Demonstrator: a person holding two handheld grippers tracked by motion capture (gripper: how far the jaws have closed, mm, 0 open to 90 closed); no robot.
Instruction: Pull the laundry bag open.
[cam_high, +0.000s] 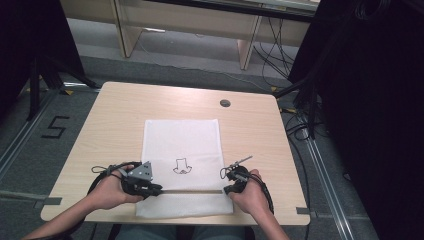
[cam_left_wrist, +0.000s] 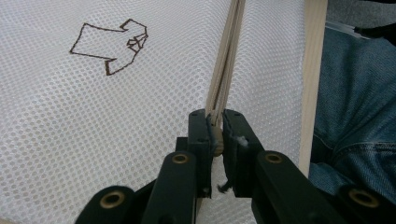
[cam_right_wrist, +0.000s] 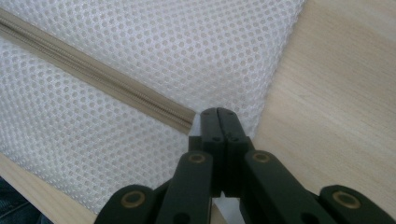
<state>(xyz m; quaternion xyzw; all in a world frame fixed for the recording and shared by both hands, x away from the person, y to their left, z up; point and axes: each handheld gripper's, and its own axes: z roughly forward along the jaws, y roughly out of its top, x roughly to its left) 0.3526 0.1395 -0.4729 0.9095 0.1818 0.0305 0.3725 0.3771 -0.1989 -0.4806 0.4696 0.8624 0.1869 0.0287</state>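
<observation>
High view: white mesh bag (cam_high: 182, 160) lies flat on the light wood tabletop (cam_high: 110, 125), near edge of the bag close to the person's side. Small dark shirt-outline print (cam_high: 182, 166) sits on the bag, toward its near half. Beige zipper (cam_high: 192, 191) runs straight across the bag just nearer than the print. Left tool (cam_high: 155, 190) at the zipper's left end, held by left hand (cam_high: 107, 192), grey three-cornered plate on top. Right tool (cam_high: 227, 190) at the zipper's right end on the bag's right edge, held by right hand (cam_high: 252, 197). Small dark round hole (cam_high: 225, 103) in the tabletop beyond the bag, well apart from it.

Left gripper view: left tool (cam_left_wrist: 217, 128) jaws nearly together, pinching the zipper pull (cam_left_wrist: 216, 140) at the end of the zipper (cam_left_wrist: 226, 60). Zipper tapes look slightly parted just ahead of the tool. Print (cam_left_wrist: 112, 46) up and left of the zipper. Blue denim (cam_left_wrist: 355, 102) beyond the tabletop edge.

Right gripper view: right tool (cam_right_wrist: 218, 114) jaws pressed together, tips on the mesh (cam_right_wrist: 187, 46) right beside the zipper (cam_right_wrist: 102, 81) end; seems to nip the fabric edge there, actual bite hidden by the jaws. Bare tabletop (cam_right_wrist: 336, 93) right of the bag.
</observation>
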